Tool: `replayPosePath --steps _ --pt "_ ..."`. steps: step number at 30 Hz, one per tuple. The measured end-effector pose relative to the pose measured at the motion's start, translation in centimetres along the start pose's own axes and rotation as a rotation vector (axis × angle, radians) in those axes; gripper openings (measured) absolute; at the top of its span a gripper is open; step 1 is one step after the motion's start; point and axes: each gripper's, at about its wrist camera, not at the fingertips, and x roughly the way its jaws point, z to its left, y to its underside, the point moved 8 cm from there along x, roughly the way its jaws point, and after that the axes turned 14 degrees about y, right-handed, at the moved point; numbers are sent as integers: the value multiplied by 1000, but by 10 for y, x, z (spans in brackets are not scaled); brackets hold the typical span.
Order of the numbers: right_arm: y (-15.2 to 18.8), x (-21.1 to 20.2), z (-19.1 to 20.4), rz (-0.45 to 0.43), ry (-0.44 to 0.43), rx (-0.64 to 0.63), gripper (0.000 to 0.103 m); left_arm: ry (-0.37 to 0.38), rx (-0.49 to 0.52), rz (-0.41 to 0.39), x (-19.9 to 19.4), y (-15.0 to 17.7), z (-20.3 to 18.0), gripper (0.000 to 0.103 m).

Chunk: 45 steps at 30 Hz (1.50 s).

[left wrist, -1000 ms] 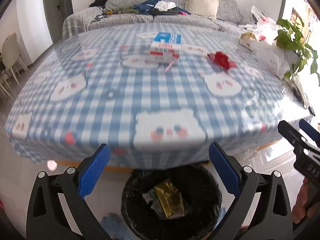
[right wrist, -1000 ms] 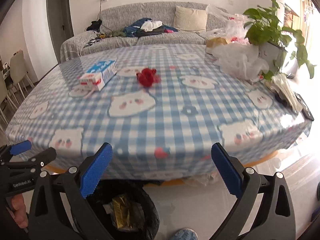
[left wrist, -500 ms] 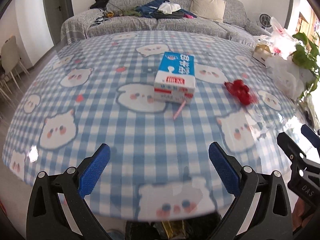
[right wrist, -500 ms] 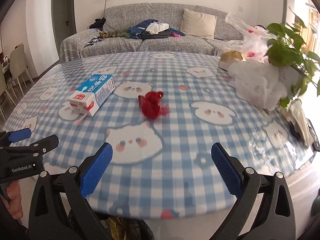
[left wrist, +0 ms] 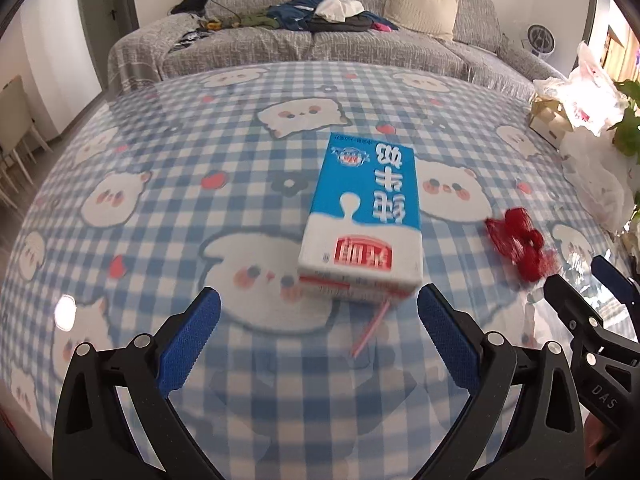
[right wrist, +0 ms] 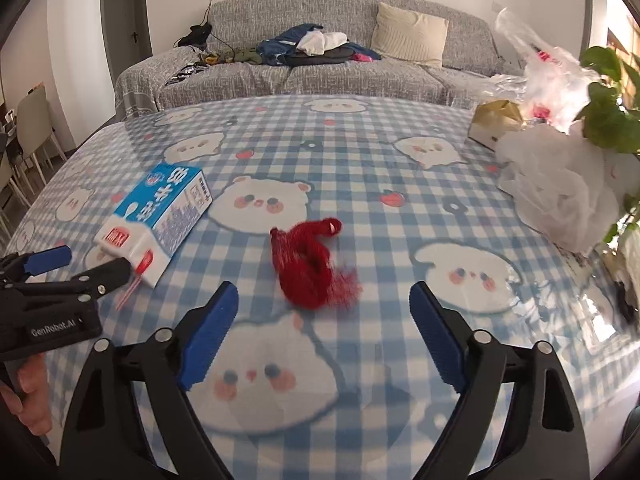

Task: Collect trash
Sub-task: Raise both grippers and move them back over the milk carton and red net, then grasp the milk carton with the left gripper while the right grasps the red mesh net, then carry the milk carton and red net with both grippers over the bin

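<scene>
Both grippers gape wide — left gripper [left wrist: 318, 322] facing the milk carton [left wrist: 362, 222] (on its side), right gripper [right wrist: 323, 320] facing red mesh [right wrist: 310, 266].

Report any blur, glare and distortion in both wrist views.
Left wrist view: the blue-and-white milk carton is motion-smeared at its near end, a glare spot sits on the glossy checked tablecloth, and fisheye bends the table edge. Right wrist view: the red mesh net is smeared, with overexposed light at right.

one milk carton [left wrist: 362, 216] mid frame, one pink straw [left wrist: 370, 330] at its near end, one red mesh net [right wrist: 310, 264] centre frame, two grippers, left gripper [left wrist: 318, 336], right gripper [right wrist: 322, 332], one cardboard box [right wrist: 494, 122] upper right, one beige pillow [right wrist: 410, 34] top
</scene>
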Motion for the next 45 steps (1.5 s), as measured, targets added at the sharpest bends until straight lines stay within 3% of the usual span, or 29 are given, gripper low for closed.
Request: replayPosePath --steps 5,12,19,22,27,45 --pt "-15 19 7 20 -23 10 74 15 -1 15 20 -16 1 96" --pt "-17 41 13 79 -28 7 55 28 -1 9 35 -38 -3 92" --pt "-13 49 14 105 -43 1 32 33 12 40 48 -39 -11 64" --pt "-14 46 14 103 -46 2 24 28 16 35 48 -38 -14 63" --pt "-13 42 14 101 -49 4 19 26 21 26 41 -36 -16 63" --pt "1 -11 8 67 -49 15 18 27 30 -7 -15 -6 -24 63"
